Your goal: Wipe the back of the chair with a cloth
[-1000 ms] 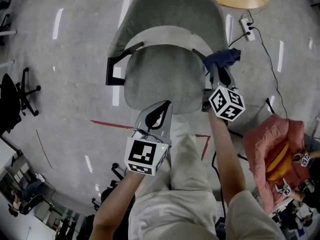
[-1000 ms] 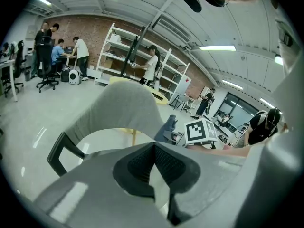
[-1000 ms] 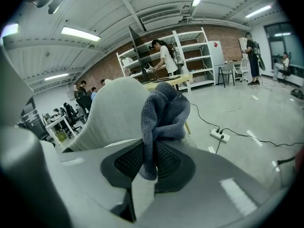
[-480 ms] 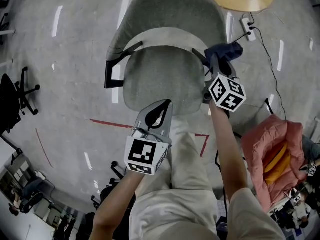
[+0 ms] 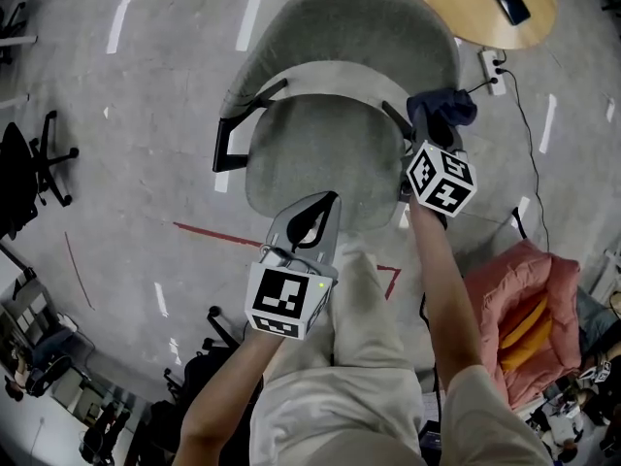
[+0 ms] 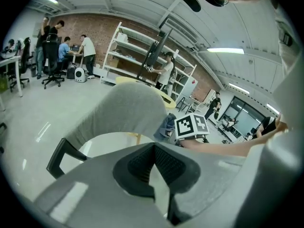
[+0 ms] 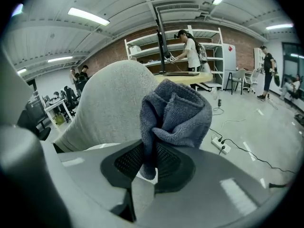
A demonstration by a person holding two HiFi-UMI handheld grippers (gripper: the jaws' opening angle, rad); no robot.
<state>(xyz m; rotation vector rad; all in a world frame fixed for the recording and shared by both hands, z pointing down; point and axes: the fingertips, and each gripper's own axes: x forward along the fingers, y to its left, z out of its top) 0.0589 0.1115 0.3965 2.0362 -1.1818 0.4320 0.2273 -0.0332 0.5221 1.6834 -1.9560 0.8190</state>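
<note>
Cloth (image 7: 173,120) nearer chair back (image 7: 114,103), between right fingers (image 7: 171,165)

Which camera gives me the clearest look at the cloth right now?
The right gripper view: the cloth fills the centre, bunched and pinched in the right hand-held gripper, with the chair back behind it. The head view shows only a small dark bundle at the chair's right side; the left gripper view, a sliver.
</note>
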